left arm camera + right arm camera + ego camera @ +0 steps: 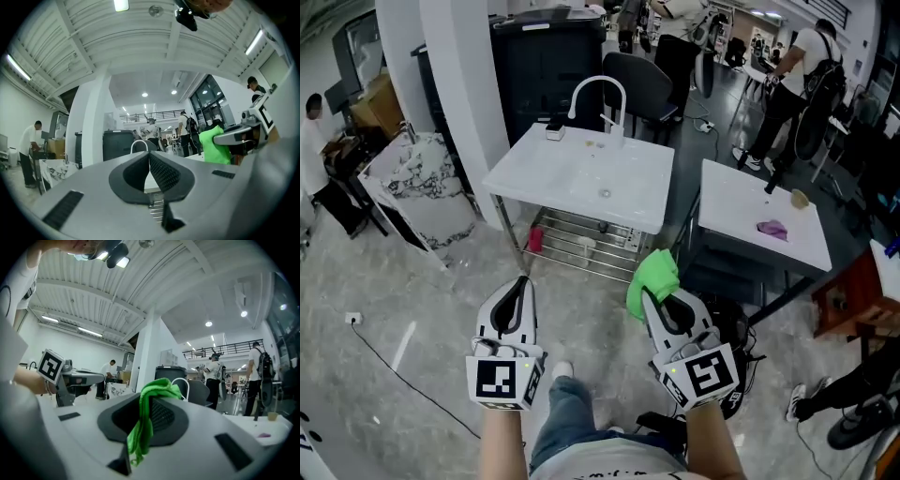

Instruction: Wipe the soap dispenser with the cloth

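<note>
A bright green cloth hangs from my right gripper, which is shut on it; in the right gripper view the cloth drapes down between the pads. My left gripper is shut with nothing in it, and its ribbed pads meet. Both grippers hover over the floor, well short of the white sink table with its curved faucet. A small dark-topped object stands beside the faucet; it is too small to tell whether it is the soap dispenser. In the left gripper view the cloth shows at the right.
A second white table at the right carries a purple rag. Under the sink table is a wire rack with a red bottle. A marbled slab leans at the left. A black chair and several people stand behind.
</note>
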